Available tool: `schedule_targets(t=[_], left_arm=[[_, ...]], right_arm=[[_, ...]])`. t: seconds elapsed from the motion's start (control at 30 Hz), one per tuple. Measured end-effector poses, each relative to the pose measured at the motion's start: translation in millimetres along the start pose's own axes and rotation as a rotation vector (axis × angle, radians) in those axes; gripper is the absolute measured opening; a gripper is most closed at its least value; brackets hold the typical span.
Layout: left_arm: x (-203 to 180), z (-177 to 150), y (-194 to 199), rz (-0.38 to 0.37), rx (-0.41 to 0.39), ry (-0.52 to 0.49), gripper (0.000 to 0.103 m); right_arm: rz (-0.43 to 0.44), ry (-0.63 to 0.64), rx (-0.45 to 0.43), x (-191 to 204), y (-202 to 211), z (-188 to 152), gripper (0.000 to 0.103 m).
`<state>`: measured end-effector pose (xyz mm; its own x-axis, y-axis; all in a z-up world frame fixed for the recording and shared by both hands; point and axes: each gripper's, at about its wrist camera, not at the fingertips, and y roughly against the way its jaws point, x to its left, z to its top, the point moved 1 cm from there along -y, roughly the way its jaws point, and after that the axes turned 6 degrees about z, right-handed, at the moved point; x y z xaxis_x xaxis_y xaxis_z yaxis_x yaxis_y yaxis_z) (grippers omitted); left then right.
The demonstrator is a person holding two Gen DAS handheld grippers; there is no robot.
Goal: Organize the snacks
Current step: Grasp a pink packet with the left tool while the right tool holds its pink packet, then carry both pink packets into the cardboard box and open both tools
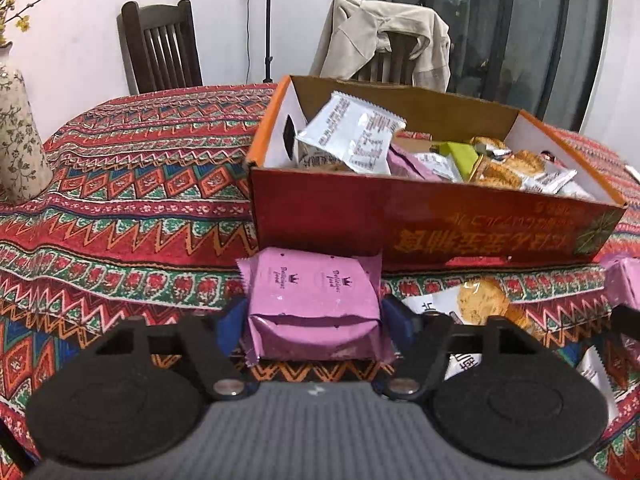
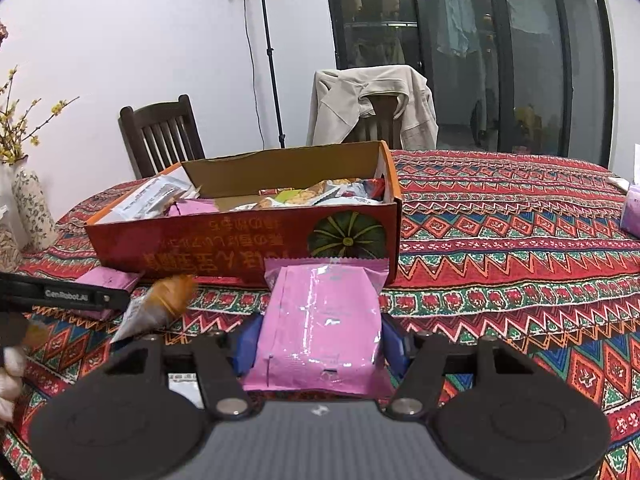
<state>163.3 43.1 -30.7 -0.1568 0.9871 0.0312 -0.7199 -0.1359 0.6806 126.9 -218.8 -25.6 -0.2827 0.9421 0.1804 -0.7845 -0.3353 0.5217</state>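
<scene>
My left gripper is shut on a pink snack packet, held just in front of the red cardboard box's near wall. The box holds several packets: white, pink, green and biscuit ones. My right gripper is shut on another pink snack packet, in front of the same box, near its right end. The left gripper's body shows at the left edge of the right wrist view, with its pink packet beyond it.
A biscuit packet and white packets lie on the patterned tablecloth right of my left gripper. A biscuit packet lies left of my right gripper. A floral vase stands far left. A tissue pack sits far right. Chairs stand behind the table.
</scene>
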Motion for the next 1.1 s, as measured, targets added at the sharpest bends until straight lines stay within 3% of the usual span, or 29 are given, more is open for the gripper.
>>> schedule_targets(t=[0.67, 1.1], left_arm=[[-2.8, -13.8, 62.3, -0.061, -0.119, 0.013, 0.068], [-23.4, 16.3, 96.7, -0.086, -0.237, -0.005, 0.069]], right_arm=[[0.029, 0.019, -0.025, 3.4, 4.5, -1.1, 0.061], [0.062, 0.073, -0.138, 13.0, 35.1, 30.7, 0.061]])
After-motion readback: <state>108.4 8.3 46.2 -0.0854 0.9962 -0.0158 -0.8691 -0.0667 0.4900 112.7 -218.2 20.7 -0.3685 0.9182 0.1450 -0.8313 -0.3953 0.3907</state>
